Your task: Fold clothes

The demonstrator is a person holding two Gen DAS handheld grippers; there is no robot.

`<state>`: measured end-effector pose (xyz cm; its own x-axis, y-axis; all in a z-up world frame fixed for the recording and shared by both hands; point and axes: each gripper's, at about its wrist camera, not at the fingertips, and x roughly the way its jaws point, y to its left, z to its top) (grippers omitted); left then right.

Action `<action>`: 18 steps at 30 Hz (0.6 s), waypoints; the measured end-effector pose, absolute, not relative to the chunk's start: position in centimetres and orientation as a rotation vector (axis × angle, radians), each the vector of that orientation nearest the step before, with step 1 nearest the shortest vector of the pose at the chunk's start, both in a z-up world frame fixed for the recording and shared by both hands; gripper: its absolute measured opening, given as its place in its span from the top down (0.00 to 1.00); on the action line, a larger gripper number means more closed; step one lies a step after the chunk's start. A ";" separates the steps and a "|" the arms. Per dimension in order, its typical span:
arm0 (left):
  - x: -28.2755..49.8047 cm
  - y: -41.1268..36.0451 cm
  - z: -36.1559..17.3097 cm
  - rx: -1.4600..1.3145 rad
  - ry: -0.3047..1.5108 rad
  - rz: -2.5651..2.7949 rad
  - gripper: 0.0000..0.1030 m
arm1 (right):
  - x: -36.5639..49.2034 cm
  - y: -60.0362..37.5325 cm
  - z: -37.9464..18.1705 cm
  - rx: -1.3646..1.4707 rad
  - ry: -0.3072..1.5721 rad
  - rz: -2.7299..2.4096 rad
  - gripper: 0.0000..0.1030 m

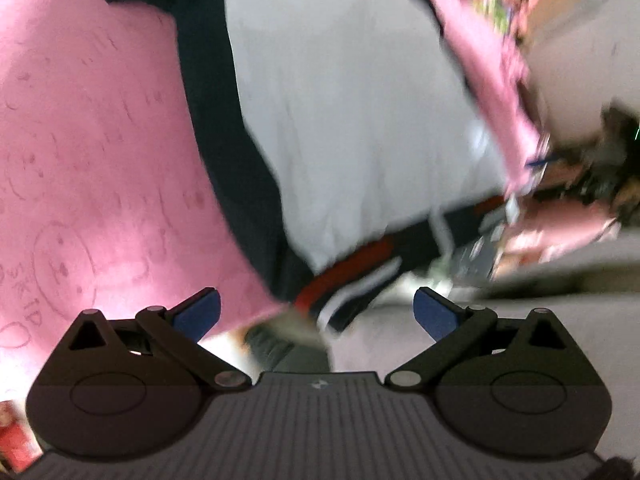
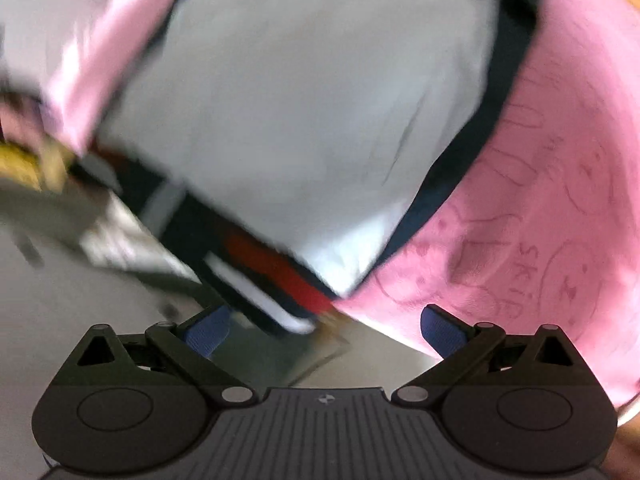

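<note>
Garment [image 1: 360, 120] spread flat on pink sheet [image 1: 100, 140], hem at near edge; fold stage undeterminable. Left claw [image 1: 316, 312], right claw [image 2: 324, 330]: wide apart, empty.

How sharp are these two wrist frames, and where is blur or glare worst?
Left wrist view: the left gripper is crisp and open, the scene smeared by motion, worst at the right-hand clutter; the pink printed cloth stays readable. Right wrist view: the right gripper is sharp and open, the grey garment streaked, a bright glare strip below the pink cloth; fisheye bending throughout.
</note>
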<state>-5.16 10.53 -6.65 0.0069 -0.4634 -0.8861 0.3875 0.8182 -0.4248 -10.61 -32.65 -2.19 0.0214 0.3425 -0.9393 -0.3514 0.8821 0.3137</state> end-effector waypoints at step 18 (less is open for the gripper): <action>-0.2 -0.1 -11.1 0.142 1.235 -0.371 0.07 | -3.7 -23.3 -8.2 -0.174 1.382 0.394 0.42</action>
